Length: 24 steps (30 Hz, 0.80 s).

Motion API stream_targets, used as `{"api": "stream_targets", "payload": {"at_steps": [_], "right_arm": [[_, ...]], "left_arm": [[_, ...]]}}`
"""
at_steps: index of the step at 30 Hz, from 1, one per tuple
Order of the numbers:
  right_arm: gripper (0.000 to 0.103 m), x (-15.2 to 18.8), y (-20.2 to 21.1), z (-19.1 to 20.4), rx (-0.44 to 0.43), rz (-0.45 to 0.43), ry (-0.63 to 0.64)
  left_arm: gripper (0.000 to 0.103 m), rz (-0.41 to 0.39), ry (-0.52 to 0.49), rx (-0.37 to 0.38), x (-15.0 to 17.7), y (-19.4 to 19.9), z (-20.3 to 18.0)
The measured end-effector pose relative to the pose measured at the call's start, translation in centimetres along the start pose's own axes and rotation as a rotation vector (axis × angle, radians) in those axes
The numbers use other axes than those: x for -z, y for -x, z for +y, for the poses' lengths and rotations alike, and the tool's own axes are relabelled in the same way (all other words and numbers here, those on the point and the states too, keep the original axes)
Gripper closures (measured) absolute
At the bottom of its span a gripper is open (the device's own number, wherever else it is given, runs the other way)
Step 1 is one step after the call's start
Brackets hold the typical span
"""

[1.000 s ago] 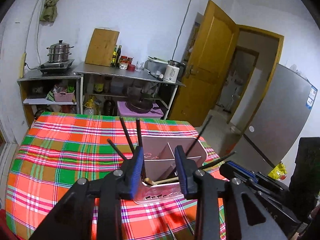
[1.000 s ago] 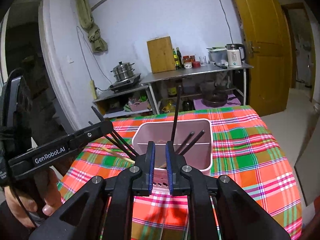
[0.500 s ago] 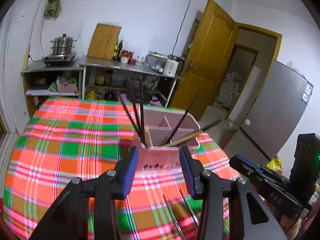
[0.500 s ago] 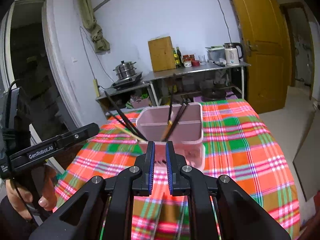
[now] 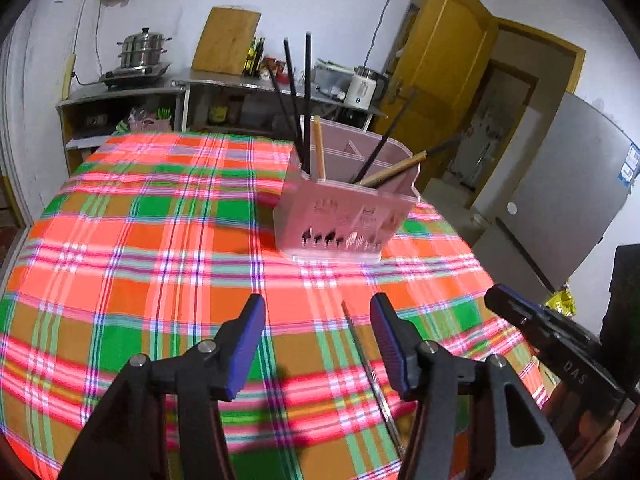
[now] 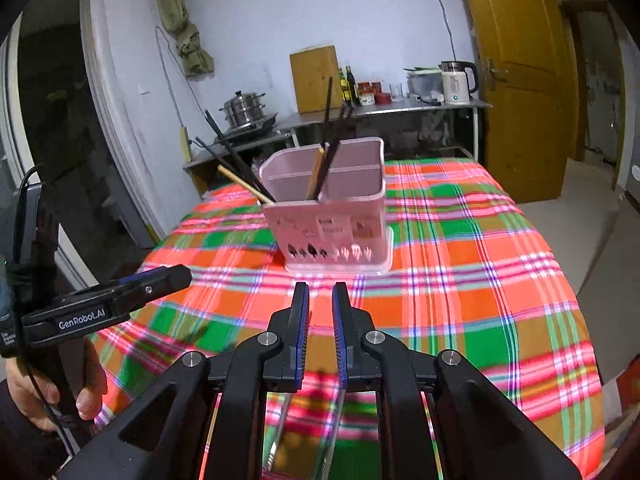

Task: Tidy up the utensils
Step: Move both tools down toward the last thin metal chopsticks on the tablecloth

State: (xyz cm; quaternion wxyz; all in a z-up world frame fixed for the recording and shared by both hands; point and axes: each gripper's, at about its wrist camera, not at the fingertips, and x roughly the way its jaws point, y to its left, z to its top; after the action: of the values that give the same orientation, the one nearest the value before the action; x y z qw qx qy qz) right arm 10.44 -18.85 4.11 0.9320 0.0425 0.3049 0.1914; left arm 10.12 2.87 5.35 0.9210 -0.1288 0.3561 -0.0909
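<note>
Left gripper spread above a loose chopstick; right gripper nearly closed, seemingly empty.

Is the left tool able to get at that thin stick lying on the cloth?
Probably yes: the left tool is open, and the stick lies bare on the tablecloth just beneath it.

Bare plaid table lies open between both tongs and the pink utensil holder. Chopsticks lean out above its rim, crowding access from overhead. A loose chopstick lies on the cloth by the left tongs.
</note>
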Motion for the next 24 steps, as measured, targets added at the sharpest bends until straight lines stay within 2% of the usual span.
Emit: {"api": "stream_targets", "payload": {"at_steps": [6, 20, 22, 24], "right_arm": [[0.091, 1.3, -0.4, -0.7, 0.007, 0.042, -0.012], [0.091, 3.2, -2.1, -1.5, 0.021, 0.111, -0.021], [0.091, 3.4, -2.3, -1.6, 0.02, 0.12, -0.026], [0.091, 3.4, -2.5, -1.7, 0.021, 0.126, -0.029]], "left_arm": [[0.046, 0.035, -0.018, -0.023, 1.7, -0.8, -0.2], [0.047, 0.117, -0.042, -0.003, 3.6, -3.1, -1.0], [0.047, 0.129, -0.036, 0.001, 3.5, -3.8, -1.1], [0.052, 0.145, -0.029, 0.012, 3.3, -4.5, -1.3]]}}
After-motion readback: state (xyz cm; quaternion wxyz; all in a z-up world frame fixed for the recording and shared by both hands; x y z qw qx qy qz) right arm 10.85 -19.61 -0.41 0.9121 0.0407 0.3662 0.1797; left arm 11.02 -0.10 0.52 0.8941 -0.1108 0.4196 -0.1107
